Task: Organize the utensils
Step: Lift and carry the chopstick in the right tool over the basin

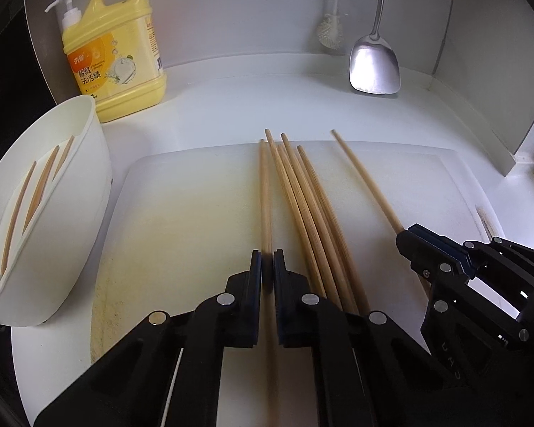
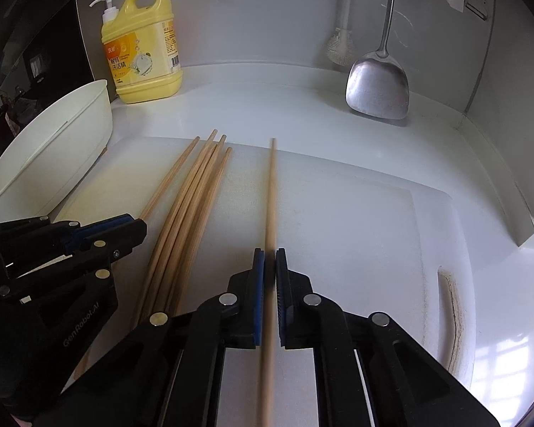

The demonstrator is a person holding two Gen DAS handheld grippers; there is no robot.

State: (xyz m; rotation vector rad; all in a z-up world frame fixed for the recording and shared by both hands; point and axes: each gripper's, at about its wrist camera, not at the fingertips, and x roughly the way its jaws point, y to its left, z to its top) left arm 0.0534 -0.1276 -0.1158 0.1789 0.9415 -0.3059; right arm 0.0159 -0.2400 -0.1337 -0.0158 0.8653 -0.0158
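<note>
Several wooden chopsticks lie side by side on a white cutting board. My left gripper is shut on the leftmost chopstick, which runs back between its fingers. My right gripper is shut on a separate chopstick, set apart to the right of the bundle. Each gripper shows in the other's view: the right one and the left one. A white holder at the left has three chopsticks in its slots.
A yellow dish-soap bottle stands at the back left beside the holder. A metal spatula and a white brush hang against the back wall. A wall corner and ledge close off the right side.
</note>
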